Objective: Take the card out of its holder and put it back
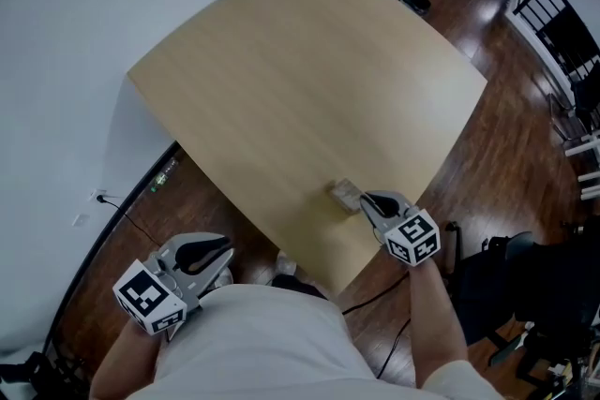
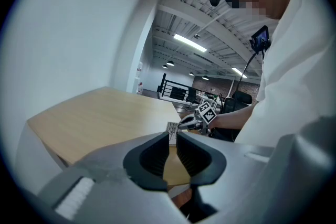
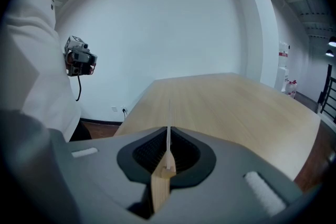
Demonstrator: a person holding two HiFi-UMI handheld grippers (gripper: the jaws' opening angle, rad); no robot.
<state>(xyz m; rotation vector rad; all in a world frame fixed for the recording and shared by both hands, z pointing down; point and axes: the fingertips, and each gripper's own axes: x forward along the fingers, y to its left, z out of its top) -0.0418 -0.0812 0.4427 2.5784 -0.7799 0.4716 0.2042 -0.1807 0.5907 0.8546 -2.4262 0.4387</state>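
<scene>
Nearest: person's white shirt, filling the bottom of the head view. Left gripper hung just beside the torso, off the table and over the wood floor. Its jaws stood a narrow gap apart with nothing between them, idle. Right gripper was over the near corner of the light wood table, jaws clenched on the card. In the right gripper view the card was edge-on, a thin white strip running straight out between the pads. A wooden holder sat at the card's near end, low in the jaw throat and touching it. Couldn't tell whether the card was seated in its slot. The left gripper view showed the card's printed face at the right gripper's tips, near the table edge. The rest of the tabletop ran out toward a white wall. Far right, well apart from the table, were black chairs.
</scene>
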